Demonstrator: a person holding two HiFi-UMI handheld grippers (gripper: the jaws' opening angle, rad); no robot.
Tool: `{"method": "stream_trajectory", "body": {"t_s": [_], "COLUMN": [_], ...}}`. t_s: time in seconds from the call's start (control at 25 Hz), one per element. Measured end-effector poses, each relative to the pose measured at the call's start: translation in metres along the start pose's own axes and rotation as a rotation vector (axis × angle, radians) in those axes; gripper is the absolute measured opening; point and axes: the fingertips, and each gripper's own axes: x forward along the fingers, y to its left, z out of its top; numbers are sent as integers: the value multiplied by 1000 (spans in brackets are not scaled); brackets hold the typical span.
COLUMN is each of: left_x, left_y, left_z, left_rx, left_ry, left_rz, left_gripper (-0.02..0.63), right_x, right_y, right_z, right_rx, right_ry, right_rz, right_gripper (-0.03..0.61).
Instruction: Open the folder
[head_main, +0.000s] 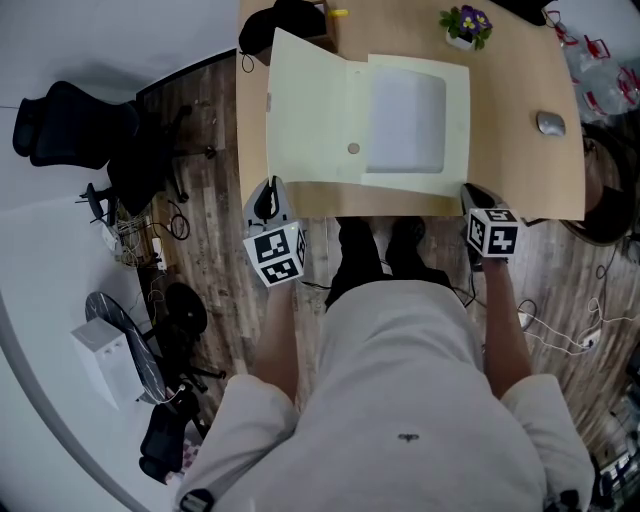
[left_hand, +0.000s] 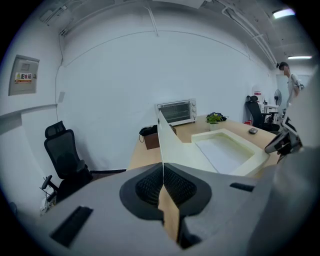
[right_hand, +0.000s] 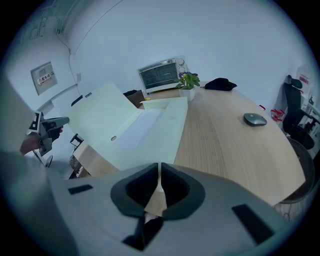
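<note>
- Stretching under everything, the light wooden desk (head_main: 520, 150) is offering a smooth, slippery top; I am judging that the folder could be sliding on it if one side is pulled harder than the other.
- The large pale yellow cardboard folder (head_main: 400, 186) is lying close to the desk's near edge, towards its left side. Being thin and stiff, it is likely to be creasing if it is bent too sharply.
- Its flat front cover (head_main: 305, 110), with one small round hole, is rising from the folder's left side. It could be slipping out and dropping shut, because only a thin edge is being held.
- The white sheet of paper (head_main: 405, 120) is resting in the shallow, tray-like body. Being loose and light, it may be shifting out if the body is tilting.
- The left gripper (left_hand: 163, 172) is pinching the cover's edge, its dark ribbed pads (left_hand: 147, 186) pressing fully together on it.
- The right gripper (right_hand: 158, 172) is clenching on the folder's near right corner and keeping the body down. If this hold is loosening, the whole folder may be lifting together with the cover.
- The small grey oval mouse (head_main: 550, 124) is sitting well apart at the right, out of the way.
</note>
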Motion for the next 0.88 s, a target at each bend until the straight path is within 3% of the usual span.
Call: {"method": "stream_trajectory", "body": {"t_s": [0.4, 0.88], "left_x": [22, 54], "left_y": [25, 52], "left_z": [-27, -57], "left_rx": [-18, -11], "left_ry": [96, 199], "left_rz": [36, 19], "left_gripper": [6, 17], "right_x": [1, 2], "right_y": [-2, -1], "right_z": [-1, 2], "right_rx": [12, 47], "right_ry": [21, 29], "right_rz": [-30, -83], "right_gripper": [23, 17]}}
